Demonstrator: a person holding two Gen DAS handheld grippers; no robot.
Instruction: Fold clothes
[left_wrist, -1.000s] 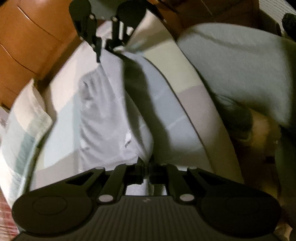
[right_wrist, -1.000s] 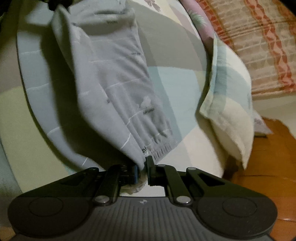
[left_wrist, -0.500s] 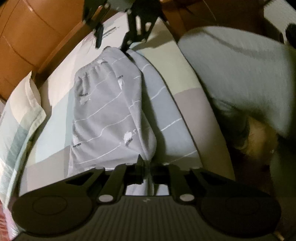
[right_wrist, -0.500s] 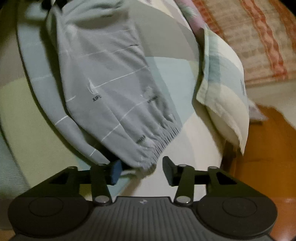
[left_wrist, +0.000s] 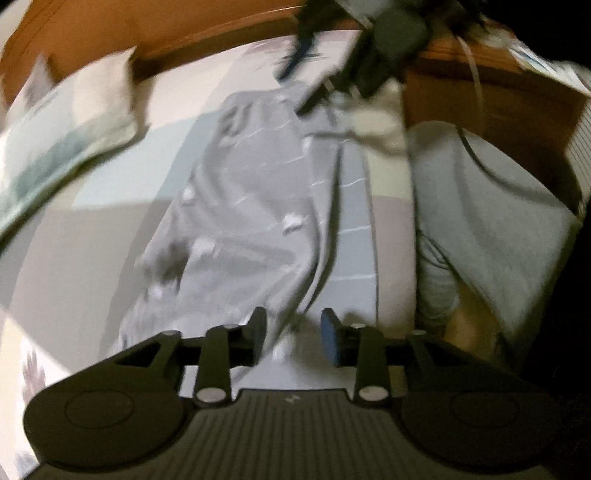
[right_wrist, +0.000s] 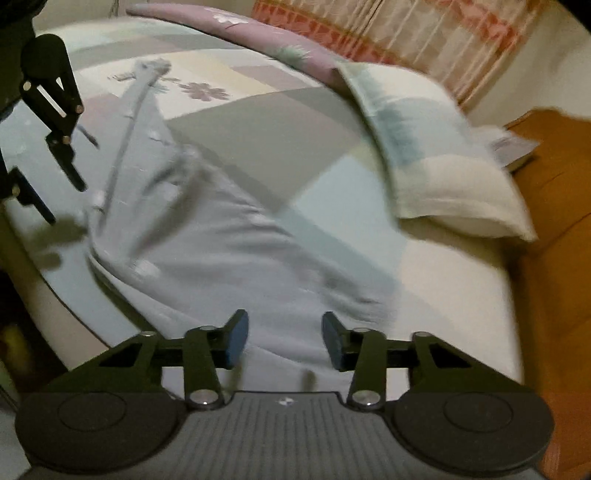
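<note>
Lying folded lengthwise on the patchwork bedsheet (right_wrist: 266, 118), the grey patterned trousers (left_wrist: 255, 206) stretch from the near edge of the bed toward its far side. Over one end the left gripper (left_wrist: 293, 334) is opening, its pads clear of the cloth, while over the other end the right gripper (right_wrist: 284, 338) is closing partway, gripping nothing. A pale pillow (right_wrist: 439, 162) rests just right of the trousers, against the wooden bed frame (right_wrist: 554, 192).
</note>
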